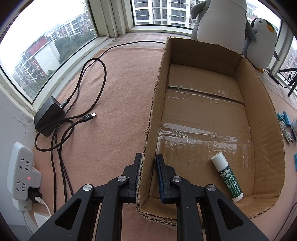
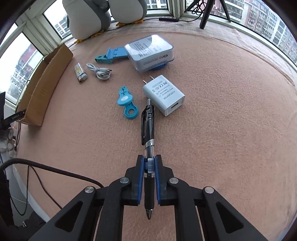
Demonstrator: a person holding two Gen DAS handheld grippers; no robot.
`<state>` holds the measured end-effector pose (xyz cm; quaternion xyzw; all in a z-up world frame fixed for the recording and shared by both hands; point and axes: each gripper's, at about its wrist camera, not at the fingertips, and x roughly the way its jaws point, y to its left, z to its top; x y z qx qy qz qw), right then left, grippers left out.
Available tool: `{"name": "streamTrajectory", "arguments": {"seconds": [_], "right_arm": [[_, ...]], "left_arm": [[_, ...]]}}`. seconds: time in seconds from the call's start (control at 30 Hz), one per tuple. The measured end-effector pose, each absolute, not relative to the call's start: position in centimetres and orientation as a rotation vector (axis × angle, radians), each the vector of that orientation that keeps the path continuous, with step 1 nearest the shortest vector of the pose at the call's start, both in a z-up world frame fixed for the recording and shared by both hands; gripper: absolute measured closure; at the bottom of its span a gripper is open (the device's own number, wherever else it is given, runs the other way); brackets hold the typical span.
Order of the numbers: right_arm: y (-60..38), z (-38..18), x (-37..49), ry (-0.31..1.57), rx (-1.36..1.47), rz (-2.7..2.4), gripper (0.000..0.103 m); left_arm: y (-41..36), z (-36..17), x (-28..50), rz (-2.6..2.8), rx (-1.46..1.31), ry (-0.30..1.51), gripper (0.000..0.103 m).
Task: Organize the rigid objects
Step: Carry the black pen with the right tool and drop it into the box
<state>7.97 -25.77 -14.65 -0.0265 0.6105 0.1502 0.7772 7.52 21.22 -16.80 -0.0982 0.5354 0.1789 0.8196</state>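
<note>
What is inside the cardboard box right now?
One green-and-white glue stick lies on the cardboard box floor near the front right corner. The left hand-held gripper straddles the box's left wall, whose near corner hides a little floor.

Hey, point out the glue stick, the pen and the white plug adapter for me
glue stick (image 1: 227, 176), left wrist view, on its green label.
pen (image 2: 148, 126), right wrist view, on its black upper barrel.
white plug adapter (image 2: 164, 94), right wrist view, on its printed top face.

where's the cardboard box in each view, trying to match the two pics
Left wrist view: the cardboard box fills the centre and right, its near left wall between the left tongs.
Right wrist view: the cardboard box lies at the left edge, seen from outside.
Shared landmark: the plush penguins by the window.
</note>
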Motion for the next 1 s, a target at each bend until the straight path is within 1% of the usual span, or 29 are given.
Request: {"name": "streamTrajectory", "arguments": {"seconds": [0.2, 0.4, 0.73, 1.0], "right_arm": [[-26.6, -13.0, 7.7, 1.289, -0.024, 0.317, 0.093], [-25.1, -9.5, 8.3, 1.210, -0.031, 0.346, 0.093], [-16.5, -4.7, 11.2, 1.092, -0.085, 0.498, 0.093], [-7.3, -3.6, 12.4, 1.049, -0.124, 0.651, 0.093]], "left_arm": [[21.2, -16.8, 7.5, 0.380, -0.209, 1.142, 0.087], [21.2, -16.8, 7.5, 0.379, -0.213, 1.141, 0.087], [21.2, -16.8, 7.5, 0.373, -0.216, 1.137, 0.087], [21.0, -16.8, 7.5, 0.368, -0.212, 1.137, 0.087]]}}
